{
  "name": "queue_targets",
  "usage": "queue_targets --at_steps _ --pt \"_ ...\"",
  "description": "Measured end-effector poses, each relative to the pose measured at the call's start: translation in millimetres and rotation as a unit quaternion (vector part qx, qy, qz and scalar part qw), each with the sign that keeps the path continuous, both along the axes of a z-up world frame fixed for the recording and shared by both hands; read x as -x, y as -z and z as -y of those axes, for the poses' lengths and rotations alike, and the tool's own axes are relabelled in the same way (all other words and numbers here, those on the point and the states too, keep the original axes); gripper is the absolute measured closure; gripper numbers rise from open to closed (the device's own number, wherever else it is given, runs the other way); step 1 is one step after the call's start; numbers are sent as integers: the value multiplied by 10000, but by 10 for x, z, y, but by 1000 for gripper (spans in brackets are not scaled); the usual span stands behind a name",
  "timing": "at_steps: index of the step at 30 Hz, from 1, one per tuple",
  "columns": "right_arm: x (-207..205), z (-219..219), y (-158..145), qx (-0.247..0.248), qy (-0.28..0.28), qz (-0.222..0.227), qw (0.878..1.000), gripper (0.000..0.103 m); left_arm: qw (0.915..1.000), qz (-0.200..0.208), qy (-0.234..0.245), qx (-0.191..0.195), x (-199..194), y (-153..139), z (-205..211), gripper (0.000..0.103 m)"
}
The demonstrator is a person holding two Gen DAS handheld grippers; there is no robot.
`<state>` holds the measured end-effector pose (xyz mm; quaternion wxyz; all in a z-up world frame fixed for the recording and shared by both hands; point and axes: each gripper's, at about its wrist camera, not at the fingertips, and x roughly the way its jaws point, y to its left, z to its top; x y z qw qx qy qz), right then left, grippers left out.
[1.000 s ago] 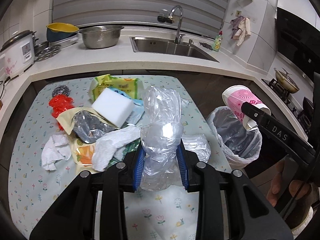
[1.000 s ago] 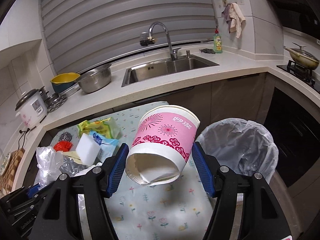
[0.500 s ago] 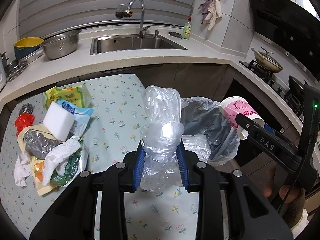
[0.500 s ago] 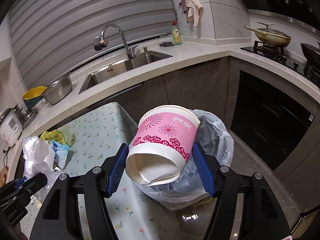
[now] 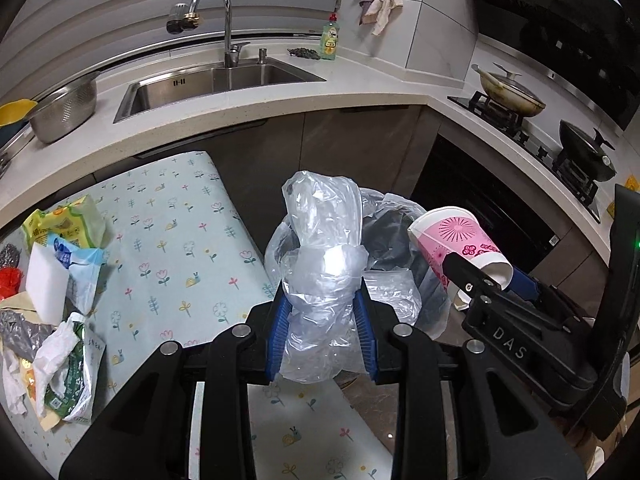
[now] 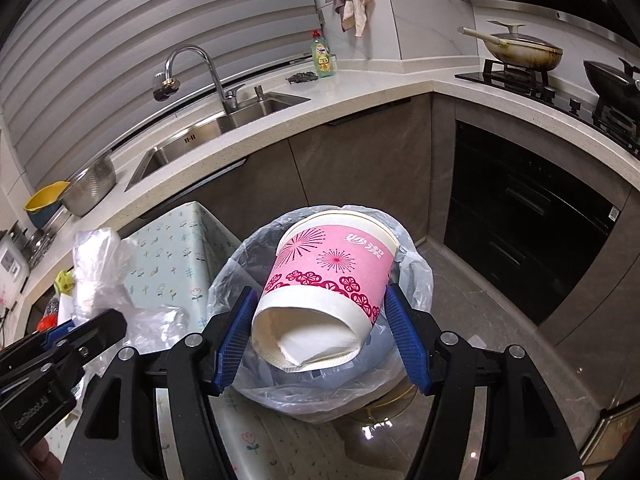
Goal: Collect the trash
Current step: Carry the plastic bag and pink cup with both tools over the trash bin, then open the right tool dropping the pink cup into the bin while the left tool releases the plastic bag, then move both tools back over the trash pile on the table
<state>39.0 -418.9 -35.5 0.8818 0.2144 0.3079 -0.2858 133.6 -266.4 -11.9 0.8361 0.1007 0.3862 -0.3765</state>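
My left gripper (image 5: 323, 330) is shut on a crumpled clear plastic bag (image 5: 322, 268) and holds it at the near edge of the trash bin (image 5: 390, 236), which is lined with a translucent bag. My right gripper (image 6: 322, 332) is shut on a pink and white paper cup (image 6: 326, 284), held tilted directly over the bin (image 6: 414, 276). The cup also shows in the left wrist view (image 5: 456, 246), to the right of the plastic bag. The left gripper with its bag shows in the right wrist view (image 6: 100, 276) at the left.
The table with a floral cloth (image 5: 176, 232) stands left of the bin. A pile of trash lies at its left edge: a white sponge (image 5: 46, 282), wrappers (image 5: 66, 372) and a green packet (image 5: 64, 224). Behind are the sink (image 5: 216, 80) and stove (image 5: 508, 100).
Both grippers have swung right from over the table to the bin, each still holding its item. The cup now hangs over the bin's opening.
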Motion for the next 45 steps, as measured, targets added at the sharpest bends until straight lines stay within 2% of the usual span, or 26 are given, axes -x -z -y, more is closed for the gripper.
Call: queue_targets --at_steps 12,14,16,19,25,34,35,36,37,45 --pt "-164 154 171 -125 67 -108 9998 37 9998 -164 96 -94 -202 219 354 71" --pt "-215 163 168 -85 57 -132 9999 37 9998 -169 87 -87 -239 237 374 66" --pt "-229 170 163 -67 108 -142 9998 36 9999 -135 22 -80 -274 243 377 55" --pt "-228 176 130 -83 125 -84 9999 36 9999 -119 -42 -6 -313 220 336 46" --pt "-222 96 27 37 113 -46 9999 33 9998 -77 -150 91 -363 153 226 41" --pt "-172 -193 -192 229 54 5 9997 26 9990 -28 -371 263 -375 -33 -104 40" --pt "-172 -232 -220 240 49 11 9997 25 9988 -28 -411 282 -374 -58 -172 39" --pt "-168 -284 -242 259 45 8 9997 25 9985 -24 -458 295 -374 -78 -228 33" --pt "-168 -339 -261 273 34 4 9996 24 9982 -7 -516 320 -375 -100 -299 30" --pt "-218 -884 -340 291 -314 -26 9991 21 9941 42 -1031 346 -352 -161 -1061 29"
